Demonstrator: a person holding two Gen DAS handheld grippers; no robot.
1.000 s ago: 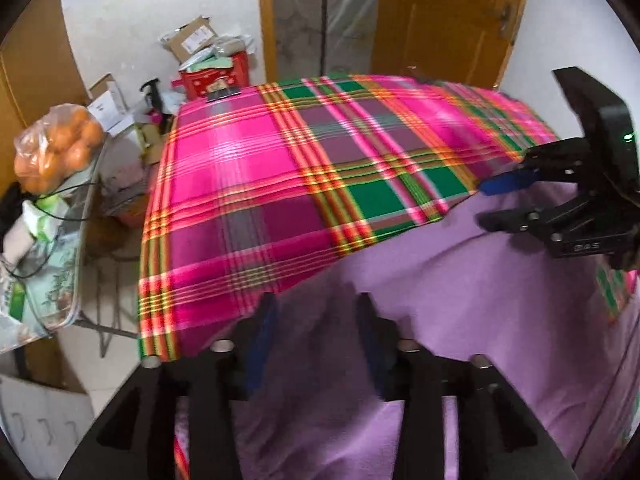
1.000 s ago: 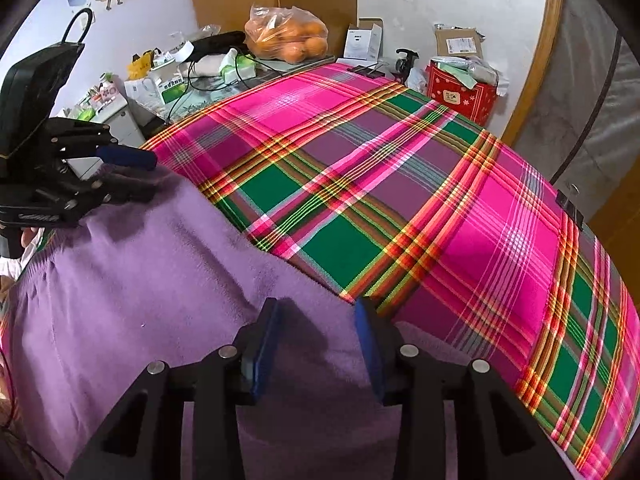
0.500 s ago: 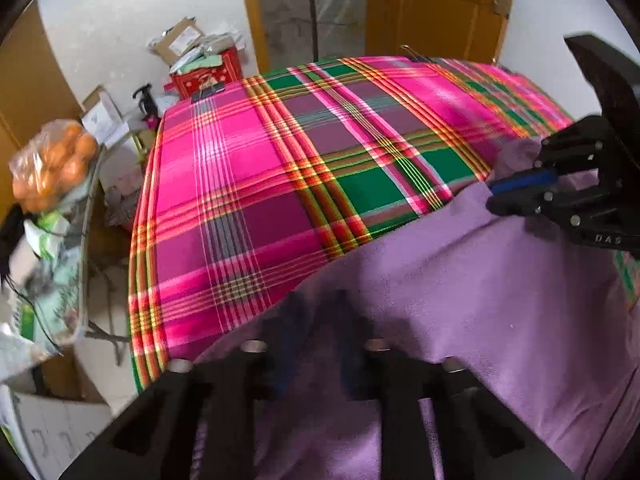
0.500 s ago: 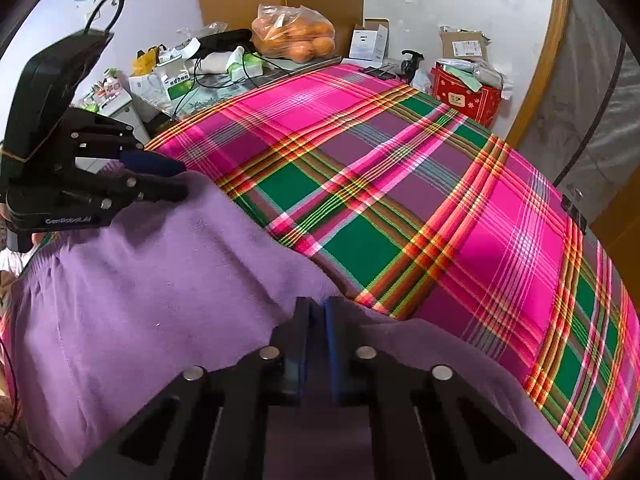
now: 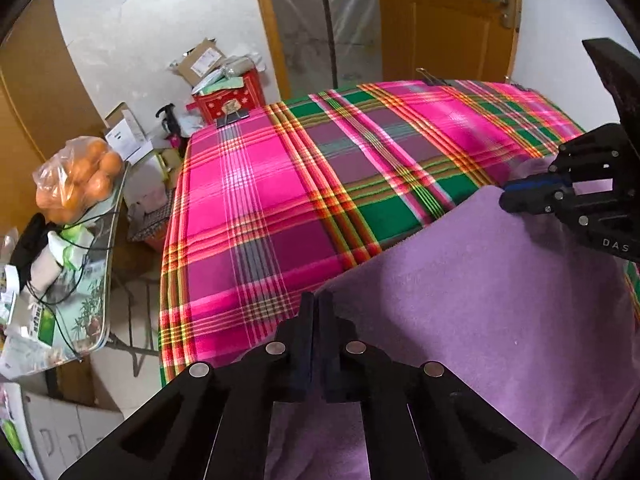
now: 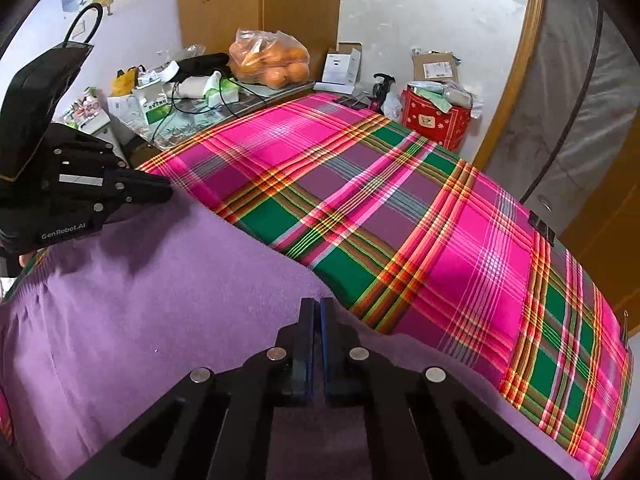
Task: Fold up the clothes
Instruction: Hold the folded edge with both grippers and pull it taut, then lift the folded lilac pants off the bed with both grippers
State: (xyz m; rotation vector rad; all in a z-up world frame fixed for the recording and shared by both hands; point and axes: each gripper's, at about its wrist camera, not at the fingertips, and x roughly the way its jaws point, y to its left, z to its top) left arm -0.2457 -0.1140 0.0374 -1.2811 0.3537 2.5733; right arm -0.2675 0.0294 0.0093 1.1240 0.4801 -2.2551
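Note:
A purple garment [image 5: 480, 300] lies over the near part of a table covered with a pink and green plaid cloth [image 5: 300, 200]. My left gripper [image 5: 318, 308] is shut on the garment's far edge at its left corner. My right gripper [image 6: 318, 308] is shut on the same edge of the purple garment [image 6: 160, 280] at the other corner. Each wrist view shows the other gripper pinching the raised edge: the right gripper [image 5: 506, 196] at the far right, the left gripper [image 6: 168, 192] at the far left. The plaid cloth [image 6: 400, 200] stretches away beyond the garment.
A bag of oranges [image 5: 76, 180] sits on a cluttered side table [image 5: 96, 272] left of the plaid table. A red box [image 5: 228, 98] and cardboard boxes stand on the floor beyond it. A black binder clip [image 6: 542, 224] grips the cloth's far edge. Wooden doors stand behind.
Both grippers were open over the garment's edge one second ago and have since shut on it. The edge now stands lifted between them, and the views have risen.

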